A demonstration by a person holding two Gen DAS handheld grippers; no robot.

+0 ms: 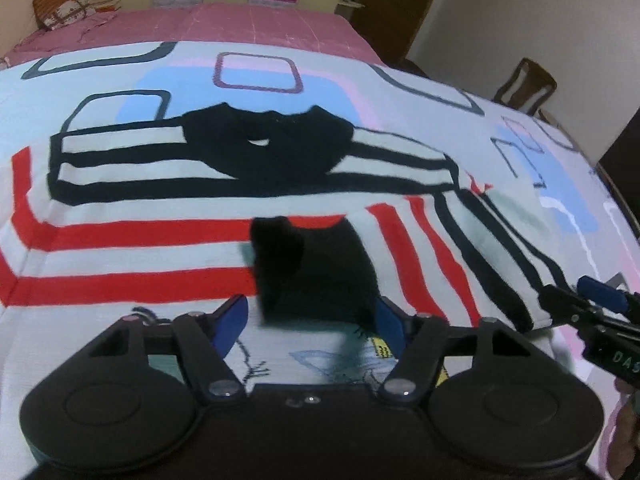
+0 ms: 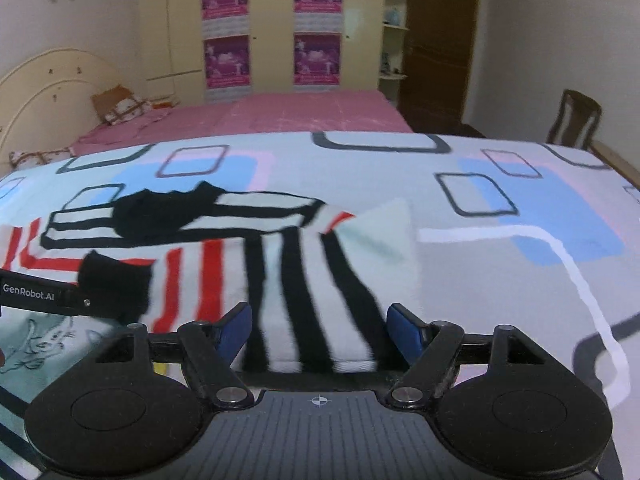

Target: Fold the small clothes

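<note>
The wide surface under a pale sheet printed with blue, pink and grey rounded rectangles [image 2: 460, 216] fills both views, with a pink bed [image 2: 280, 116] and a tall cream wardrobe hung with magenta posters [image 2: 272, 28] behind it and a dark wooden chair [image 2: 576, 120] at the right. On the sheet lies the white knitted small garment with red and black stripes and black collar and cuffs [image 1: 168, 208], partly folded: its long axis runs across the left wrist view, the black collar [image 1: 272, 144] on the far side pointing away from the cameras, the body with a cartoon print nearest them. One sleeve with black stripes is folded down along the right side, running toward the near edge, so that its stripes run toward the right wrist camera. A black cuff [image 1: 308, 264] rests on the red-striped part in the middle. The left tongs [image 1: 310, 324] point steeply down over this cuff; their blue pads [image 1: 230, 326] stand apart on either side of it and do not clearly press it, so they read as released. The right tongs [image 2: 320, 332] also tilt down, released, their blue pads wide on either side of the folded black-striped sleeve [image 2: 304, 300], whose end lies between them without being pinched. In the left wrist view the right tongs show at the right edge beside the sleeve end.
</note>
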